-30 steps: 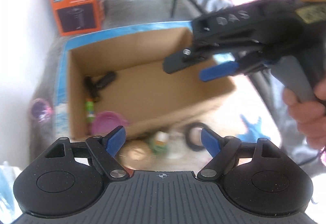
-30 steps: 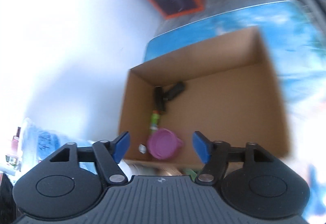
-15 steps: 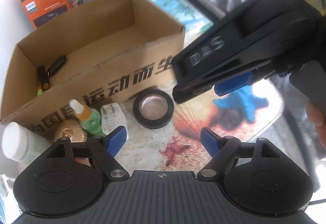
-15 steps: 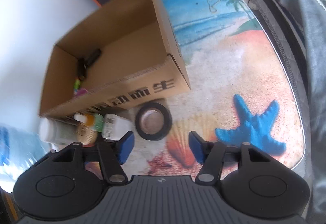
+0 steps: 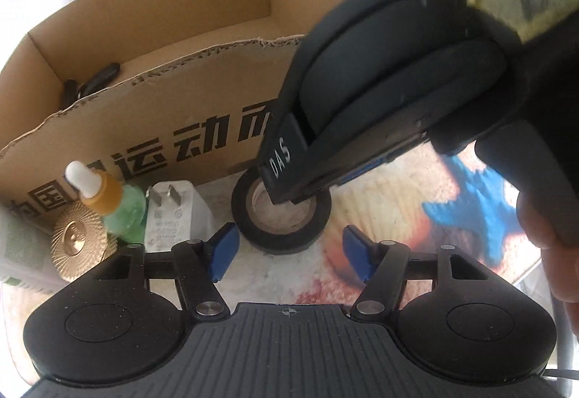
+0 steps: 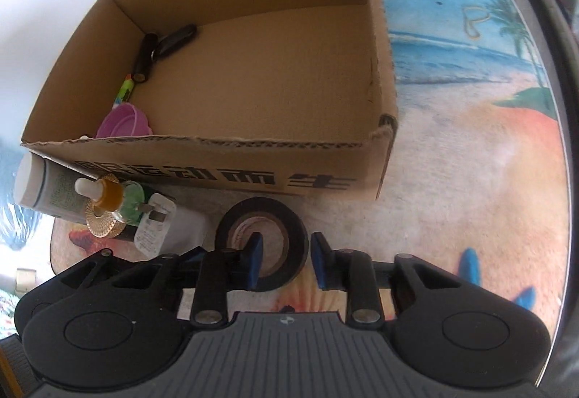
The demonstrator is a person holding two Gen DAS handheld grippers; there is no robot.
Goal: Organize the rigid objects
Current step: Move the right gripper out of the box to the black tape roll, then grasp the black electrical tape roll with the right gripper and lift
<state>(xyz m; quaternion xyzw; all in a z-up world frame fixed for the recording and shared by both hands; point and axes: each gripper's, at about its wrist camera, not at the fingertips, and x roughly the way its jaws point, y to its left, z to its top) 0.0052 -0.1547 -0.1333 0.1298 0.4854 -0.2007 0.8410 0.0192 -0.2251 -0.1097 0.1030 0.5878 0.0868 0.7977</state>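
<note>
Our right gripper (image 6: 283, 262) is closing across one wall of the black tape roll (image 6: 261, 241): left pad inside the core hole, right pad just outside the rim. We see a thin gap at the outer pad, so we can't call it clamped yet. Our left gripper (image 5: 289, 255) hangs just short of the same roll, jaws apart but closing, nothing between them.

The roll lies flat on the beach-print tabletop (image 6: 470, 180), just in front of the cardboard box (image 6: 253, 141). To its left, packed along the box front: white charger plug (image 6: 155, 220), green dropper bottle (image 6: 108, 197), gold disc (image 6: 103, 222), white tube (image 6: 39, 180). Already in the box: a purple cup (image 6: 125, 122), a green marker (image 6: 125, 90), two black items (image 6: 164, 43).

Step in hand, as we read it: grasping the tape for the box. Next move needs a firm pinch on the wall, then a lift high enough to clear the torn front edge of the box. The left gripper should back off; it crowds the lift path.
</note>
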